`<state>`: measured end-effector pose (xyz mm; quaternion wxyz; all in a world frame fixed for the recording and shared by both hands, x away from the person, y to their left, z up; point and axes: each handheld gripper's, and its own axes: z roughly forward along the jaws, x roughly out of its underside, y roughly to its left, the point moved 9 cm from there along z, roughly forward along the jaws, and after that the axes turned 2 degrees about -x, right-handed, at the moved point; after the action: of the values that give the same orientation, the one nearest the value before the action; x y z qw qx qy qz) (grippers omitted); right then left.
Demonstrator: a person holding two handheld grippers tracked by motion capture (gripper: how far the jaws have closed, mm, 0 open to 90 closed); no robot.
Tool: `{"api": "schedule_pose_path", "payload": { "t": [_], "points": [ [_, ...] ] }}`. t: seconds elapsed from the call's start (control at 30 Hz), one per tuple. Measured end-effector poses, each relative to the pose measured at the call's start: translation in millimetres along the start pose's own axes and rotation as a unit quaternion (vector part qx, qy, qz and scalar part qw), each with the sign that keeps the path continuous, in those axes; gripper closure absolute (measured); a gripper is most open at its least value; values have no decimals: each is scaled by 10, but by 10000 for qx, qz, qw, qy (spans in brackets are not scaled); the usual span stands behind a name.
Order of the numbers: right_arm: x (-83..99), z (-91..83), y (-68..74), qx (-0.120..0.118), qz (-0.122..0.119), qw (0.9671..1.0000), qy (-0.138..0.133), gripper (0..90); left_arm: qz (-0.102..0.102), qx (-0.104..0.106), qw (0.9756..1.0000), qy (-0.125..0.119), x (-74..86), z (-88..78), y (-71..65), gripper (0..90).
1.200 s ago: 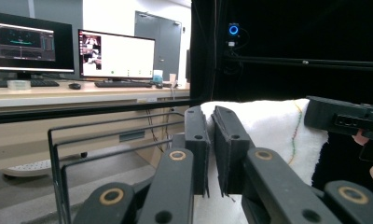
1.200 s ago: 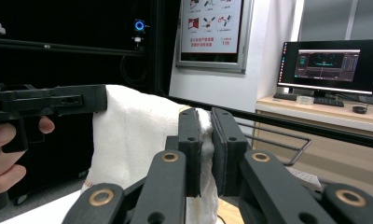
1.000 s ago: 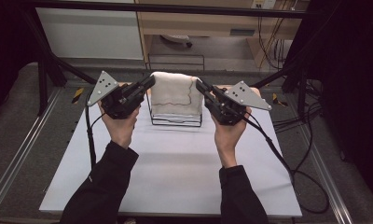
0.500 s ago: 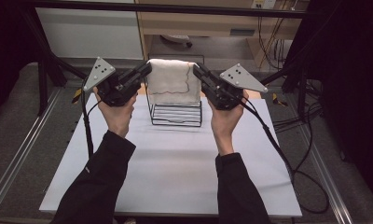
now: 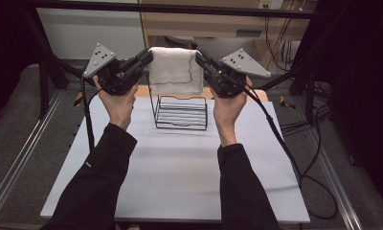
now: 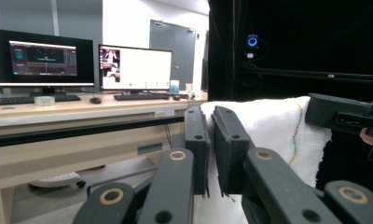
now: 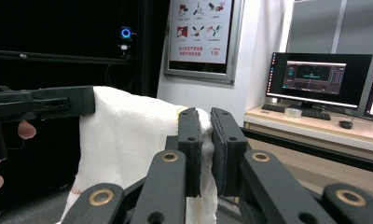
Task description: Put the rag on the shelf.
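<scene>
A white towel (image 5: 174, 71) with coloured edge stitching hangs in the air, stretched between both grippers above a black wire rack (image 5: 181, 112). My left gripper (image 5: 149, 53) is shut on the towel's upper left corner. My right gripper (image 5: 197, 56) is shut on its upper right corner. In the left gripper view the jaws pinch the towel (image 6: 273, 128) near its top edge, and the other gripper (image 6: 345, 115) shows at the far side. In the right gripper view the towel (image 7: 128, 135) bunches between the closed jaws, with the other gripper (image 7: 40, 105) at its far corner.
The wire rack stands on a white table (image 5: 180, 167) near its far edge. Black frame bars (image 5: 180, 7) run overhead and at the sides. A desk with monitors (image 6: 133, 67) lies beyond the table. Cables (image 5: 280, 139) trail down from the right gripper.
Both hands have risen and moved away from the person, lifting the towel off the wire rack. It now hangs above the rack, held up by its two top corners.
</scene>
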<state>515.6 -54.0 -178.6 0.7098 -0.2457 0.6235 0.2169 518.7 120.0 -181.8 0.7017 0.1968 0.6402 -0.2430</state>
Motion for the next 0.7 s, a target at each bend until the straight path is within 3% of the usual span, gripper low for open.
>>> {"api": "schedule_pose_path", "payload": {
  "t": [0.7],
  "points": [
    [-159, 287, -213, 127, 28, 9999, 22, 831, 94, -160, 9998, 65, -233, 319, 186, 841]
  ]
}}
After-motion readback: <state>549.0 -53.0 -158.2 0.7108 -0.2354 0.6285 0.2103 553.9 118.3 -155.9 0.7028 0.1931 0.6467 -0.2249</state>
